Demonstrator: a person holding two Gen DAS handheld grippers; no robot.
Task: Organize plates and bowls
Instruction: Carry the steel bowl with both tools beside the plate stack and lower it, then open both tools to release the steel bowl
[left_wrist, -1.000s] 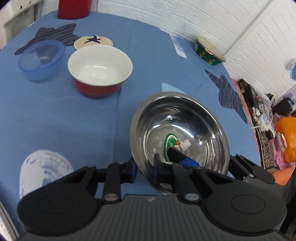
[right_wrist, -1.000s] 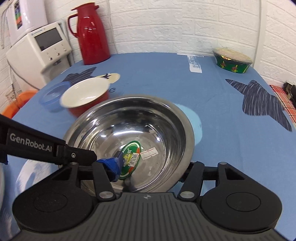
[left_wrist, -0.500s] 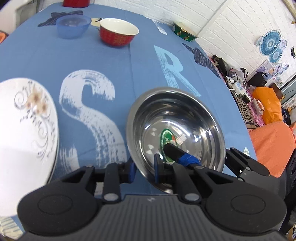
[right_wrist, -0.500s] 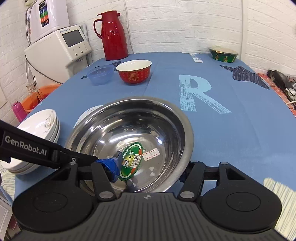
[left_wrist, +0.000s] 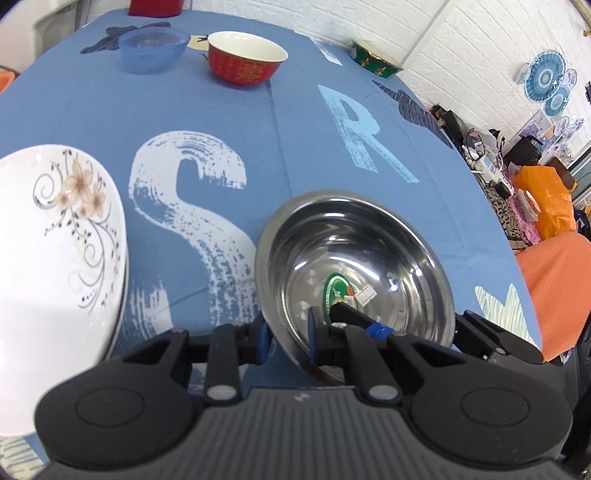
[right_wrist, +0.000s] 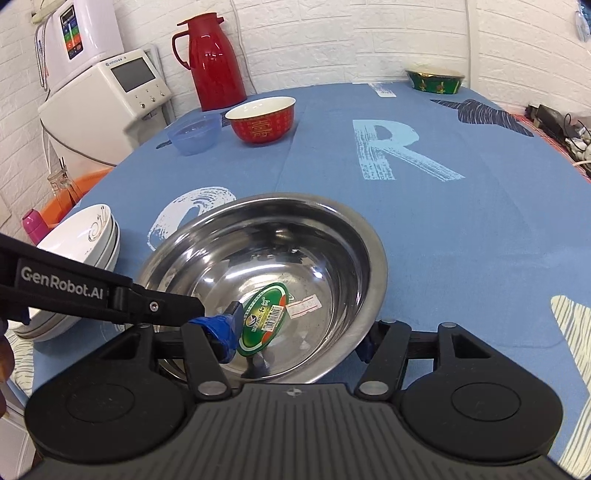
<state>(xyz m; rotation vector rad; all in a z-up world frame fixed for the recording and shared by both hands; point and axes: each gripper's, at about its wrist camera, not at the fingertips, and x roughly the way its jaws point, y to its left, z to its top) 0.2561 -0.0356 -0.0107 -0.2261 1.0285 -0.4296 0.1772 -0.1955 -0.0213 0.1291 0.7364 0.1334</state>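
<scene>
A steel bowl (left_wrist: 369, 251) (right_wrist: 295, 236) with a green sticker inside is held tilted over the near part of the blue table (right_wrist: 461, 229). My left gripper (left_wrist: 288, 336) is shut on its near-left rim, one pad inside and one outside. My right gripper (right_wrist: 295, 343) is open and wide. Its left finger (left_wrist: 354, 317) reaches into the bowl, and the other finger stands outside the right wall. A stack of white flowered plates (left_wrist: 55, 240) (right_wrist: 85, 243) sits just left of the bowl. A red bowl (left_wrist: 245, 59) (right_wrist: 262, 118) and a blue plastic bowl (left_wrist: 153, 46) (right_wrist: 194, 134) stand far back.
A green patterned bowl (right_wrist: 436, 79) sits at the far right edge. A red thermos (right_wrist: 214, 59) stands at the back, with a white appliance (right_wrist: 110, 96) beyond the left edge. An orange seat (left_wrist: 554, 288) is off the table's right side.
Both grippers and the steel bowl have pulled back together from beside the red bowl to the near part of the table. The white plates have come into view on the left.
</scene>
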